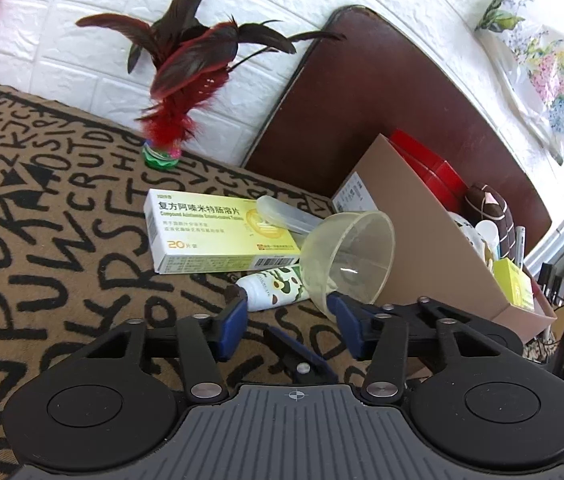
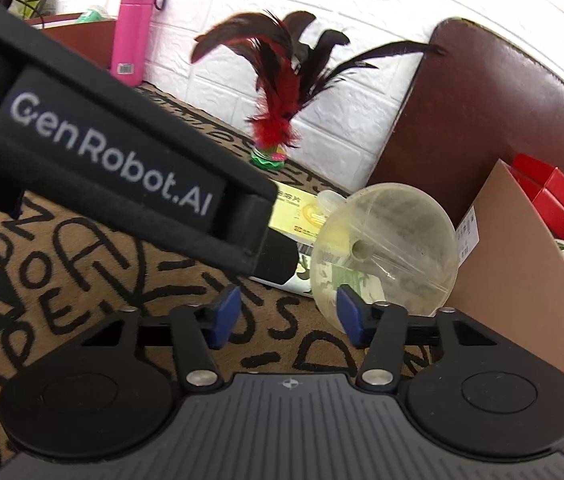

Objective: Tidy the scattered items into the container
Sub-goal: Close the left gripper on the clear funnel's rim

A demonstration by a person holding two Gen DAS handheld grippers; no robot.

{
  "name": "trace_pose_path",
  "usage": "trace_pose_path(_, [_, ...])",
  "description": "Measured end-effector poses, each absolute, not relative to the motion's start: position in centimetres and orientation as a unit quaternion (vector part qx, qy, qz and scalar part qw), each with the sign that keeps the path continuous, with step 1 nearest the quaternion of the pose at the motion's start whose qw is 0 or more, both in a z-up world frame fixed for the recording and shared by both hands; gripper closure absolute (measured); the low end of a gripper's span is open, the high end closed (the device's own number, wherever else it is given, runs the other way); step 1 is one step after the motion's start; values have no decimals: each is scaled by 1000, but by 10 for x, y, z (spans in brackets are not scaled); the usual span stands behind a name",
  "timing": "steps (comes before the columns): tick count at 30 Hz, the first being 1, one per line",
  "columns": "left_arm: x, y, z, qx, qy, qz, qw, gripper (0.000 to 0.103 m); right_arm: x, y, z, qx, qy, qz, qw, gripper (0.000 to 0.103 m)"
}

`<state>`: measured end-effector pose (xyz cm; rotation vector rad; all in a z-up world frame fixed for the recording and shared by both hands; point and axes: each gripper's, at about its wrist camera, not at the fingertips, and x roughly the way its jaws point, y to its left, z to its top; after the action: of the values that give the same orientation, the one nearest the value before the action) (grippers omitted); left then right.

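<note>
Step in hand, as judged: approach to the remaining loose items; nothing is gripped yet.

Scattered items are clustered on the lettered mat [image 1: 42, 208], toward its far right end, just beside the cardboard box [image 1: 434, 256] that serves as the container. The box is seen already part-filled: red packaging, a small green carton, pens, a brown pouch.

- Clear plastic funnel [image 1: 348, 258]: lying on its side, mouth toward the cameras, touching or nearly touching the box wall.
- Medicine box [image 1: 218, 236]: flat on the mat, left of the funnel, with a clear plastic tube [image 1: 286, 214] lying across its far end.
- Small avocado-print bottle [image 1: 274, 290]: on its side, wedged under the funnel rim and against the medicine box.
- Feather shuttlecock [image 1: 174, 80]: upright at the mat's far edge by the wall, well apart from the rest.

Left gripper [image 1: 292, 322]: jaws held at about half width, nothing between the pads. Left pad sits just beside the bottle cap, right pad at the funnel's near rim; actual contact cannot be confirmed.

Right gripper [image 2: 286, 314]: also about half open, empty. Its right pad overlaps the funnel rim in view; contact cannot be told.

Next move, as judged: one target per gripper should be picked. The bottle calls for a straddle across its body; the funnel needs a rim pinch, thin wall, likely to slip or roll.
</note>
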<state>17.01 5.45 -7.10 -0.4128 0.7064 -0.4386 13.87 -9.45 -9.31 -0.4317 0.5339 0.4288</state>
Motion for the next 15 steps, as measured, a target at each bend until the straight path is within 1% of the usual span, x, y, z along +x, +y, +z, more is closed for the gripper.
trace_pose_path(2, [173, 54, -72, -200, 343, -211, 893, 44, 143, -95, -96, -211, 262, 207, 919, 55])
trace_pose_path(4, [176, 53, -73, -199, 346, -211, 892, 50, 146, -95, -98, -218, 262, 203, 918, 67])
trace_pose_path(7, [182, 50, -74, -199, 348, -215, 891, 51, 149, -95, -101, -226, 260, 199, 918, 77])
trace_pose_path(13, [193, 40, -72, -198, 350, -224, 888, 56, 149, -98, -99, -233, 251, 198, 918, 89])
trace_pose_path(15, [194, 37, -72, -196, 350, -226, 888, 58, 148, -99, -97, -234, 249, 201, 918, 91])
